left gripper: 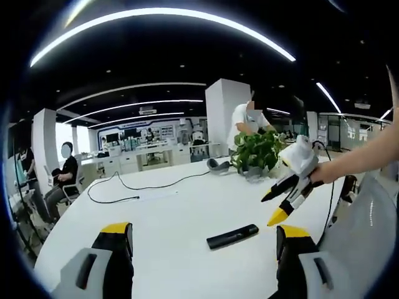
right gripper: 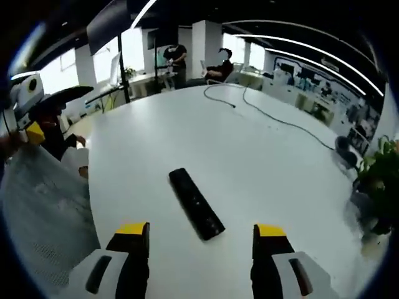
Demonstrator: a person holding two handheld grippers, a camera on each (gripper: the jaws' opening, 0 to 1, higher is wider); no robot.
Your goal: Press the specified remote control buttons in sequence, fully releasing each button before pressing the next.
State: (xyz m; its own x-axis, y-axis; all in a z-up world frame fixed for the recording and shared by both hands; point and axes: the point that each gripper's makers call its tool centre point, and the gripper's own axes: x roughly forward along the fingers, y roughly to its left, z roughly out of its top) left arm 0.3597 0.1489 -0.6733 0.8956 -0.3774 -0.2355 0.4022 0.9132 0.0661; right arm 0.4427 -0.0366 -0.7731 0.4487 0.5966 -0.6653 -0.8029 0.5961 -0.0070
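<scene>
The black remote control (right gripper: 196, 203) is lying flat on the white table (right gripper: 262, 143), just ahead of the right gripper (right gripper: 201, 240) and between the lines of its jaws, untouched, so the pressing is looking not yet begun. Both the right gripper and the left gripper (left gripper: 202, 240) are hovering released, holding nothing, the remote sitting ahead of the left one toward its right jaw.

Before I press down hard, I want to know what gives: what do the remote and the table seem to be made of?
The remote looks like black matte plastic: a dull, even surface with no glare. The table looks like a white, smooth, hard laminate or painted top, since it shows a soft sheen under the ceiling lights; the core cannot be told.
</scene>
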